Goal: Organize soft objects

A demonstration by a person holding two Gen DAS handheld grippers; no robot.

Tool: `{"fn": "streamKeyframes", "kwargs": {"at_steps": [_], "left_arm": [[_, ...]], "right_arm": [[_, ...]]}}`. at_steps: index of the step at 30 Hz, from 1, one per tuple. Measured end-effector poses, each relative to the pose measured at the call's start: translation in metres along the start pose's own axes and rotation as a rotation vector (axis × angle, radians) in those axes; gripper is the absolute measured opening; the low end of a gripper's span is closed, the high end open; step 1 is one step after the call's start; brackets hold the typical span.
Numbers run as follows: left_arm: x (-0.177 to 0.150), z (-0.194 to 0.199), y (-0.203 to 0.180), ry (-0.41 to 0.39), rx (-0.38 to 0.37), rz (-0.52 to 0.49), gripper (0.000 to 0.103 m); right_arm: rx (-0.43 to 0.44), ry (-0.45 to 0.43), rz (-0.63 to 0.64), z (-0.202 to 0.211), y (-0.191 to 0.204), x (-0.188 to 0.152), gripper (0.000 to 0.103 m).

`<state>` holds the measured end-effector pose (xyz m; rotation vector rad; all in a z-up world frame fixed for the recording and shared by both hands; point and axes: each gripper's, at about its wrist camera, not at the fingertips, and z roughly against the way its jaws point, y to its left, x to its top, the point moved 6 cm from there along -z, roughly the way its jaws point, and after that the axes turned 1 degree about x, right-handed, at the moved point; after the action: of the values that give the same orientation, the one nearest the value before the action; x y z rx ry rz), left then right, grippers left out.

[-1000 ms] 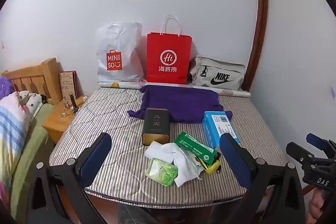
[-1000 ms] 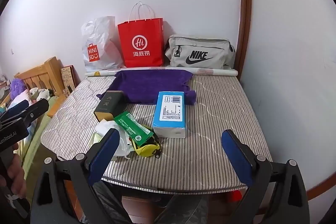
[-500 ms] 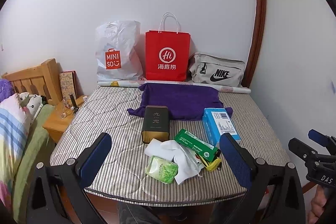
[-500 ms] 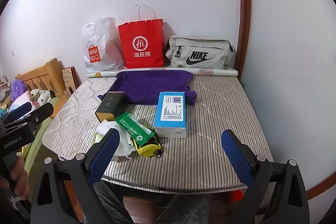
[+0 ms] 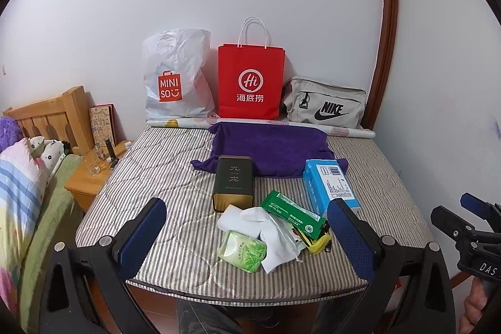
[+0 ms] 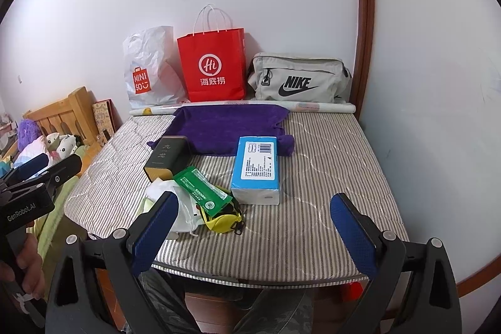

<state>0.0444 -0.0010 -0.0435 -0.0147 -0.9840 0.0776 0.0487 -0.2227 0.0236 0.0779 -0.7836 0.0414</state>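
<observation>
Striped mattress (image 5: 175,177): grey-and-white quilted ticking, bare, carrying everything below; wooden headboard (image 5: 47,115) and a wooden nightstand (image 5: 90,180) off its left side.
Left tool (image 5: 247,235): blue-padded fingers spread wide, empty, hovering over the near edge of the mattress, apart from every item.
Back row against the wall: crinkled white Miniso bag (image 5: 175,77), then upright red paper bag (image 5: 250,83) with white cord handles, then grey Nike pouch (image 5: 325,105); rolled paper (image 5: 347,132) lying along the mattress in front of them.
Purple towel (image 5: 269,149): plush, deep violet, spread roughly flat at the middle back, edges rumpled, one corner trailing left toward the tin.
Dark tin (image 5: 233,180): lying on its side, gold end facing forward, far end resting on the towel's front edge.
Soft pile, front centre: green tissue pack (image 5: 244,249) in clear crinkly wrap; white cloth (image 5: 266,224), limp and folded over itself, touching the pack; green packet (image 5: 291,215) slanting across the top of the cloth; yellow pouch (image 6: 222,221) with a black zip, tucked under the packet's right end.
Blue box (image 6: 256,168): rectangular, white label with barcode on top, just right of the pile, far end overlapping the towel's corner.
Right tool (image 6: 252,227): blue-padded fingers likewise wide apart, gripping nothing, low over the near mattress edge, right of the pile.
</observation>
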Motion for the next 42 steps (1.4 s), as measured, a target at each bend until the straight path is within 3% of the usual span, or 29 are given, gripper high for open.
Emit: {"fn": "streamKeyframes", "kwargs": {"at_steps": [42], "left_arm": [[0.0,0.0,-0.001,0.005,0.006,-0.005,0.103]], "right_arm": [[0.021,0.029,0.005,-0.012,0.006,-0.007,0.097]]}}
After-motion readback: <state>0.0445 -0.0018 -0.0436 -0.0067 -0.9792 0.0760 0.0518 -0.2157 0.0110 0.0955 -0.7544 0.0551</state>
